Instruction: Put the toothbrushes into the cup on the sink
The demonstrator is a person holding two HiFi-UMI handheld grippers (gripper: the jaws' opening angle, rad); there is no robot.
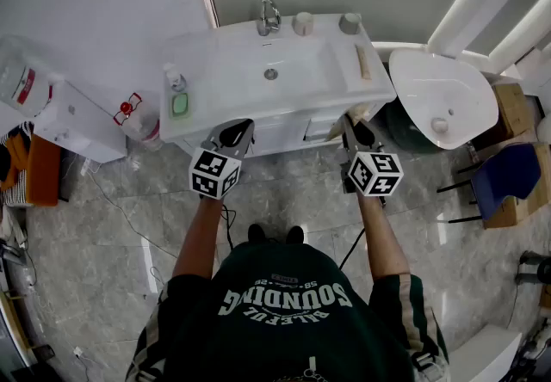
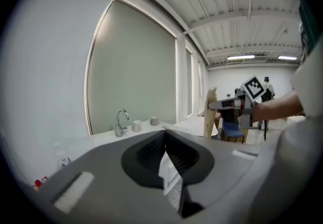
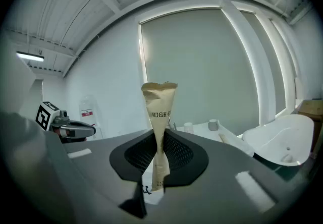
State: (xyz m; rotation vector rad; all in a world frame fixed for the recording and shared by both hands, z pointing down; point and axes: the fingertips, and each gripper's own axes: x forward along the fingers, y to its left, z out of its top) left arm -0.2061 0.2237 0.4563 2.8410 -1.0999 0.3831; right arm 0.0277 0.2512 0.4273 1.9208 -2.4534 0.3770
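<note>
My right gripper (image 1: 349, 124) is shut on a toothbrush in a beige paper wrapper (image 3: 160, 112). The wrapper stands upright between the jaws, in front of the vanity's right corner. A second wrapped toothbrush (image 1: 363, 62) lies on the right side of the white sink counter (image 1: 224, 53). Two cups (image 1: 302, 23) (image 1: 349, 23) stand at the counter's back edge, right of the faucet (image 1: 269, 17). My left gripper (image 1: 240, 127) hovers before the vanity's front, jaws together with nothing between them. In the left gripper view the right gripper (image 2: 222, 104) and its toothbrush (image 2: 209, 114) show off to the right.
A small bottle (image 1: 175, 77) and a green soap dish (image 1: 179, 104) sit on the counter's left end. A white oval fixture (image 1: 443, 96) stands right of the vanity, with a blue chair (image 1: 508, 174) beyond. A water bottle (image 1: 138, 120) and a white cabinet (image 1: 69, 118) are at left.
</note>
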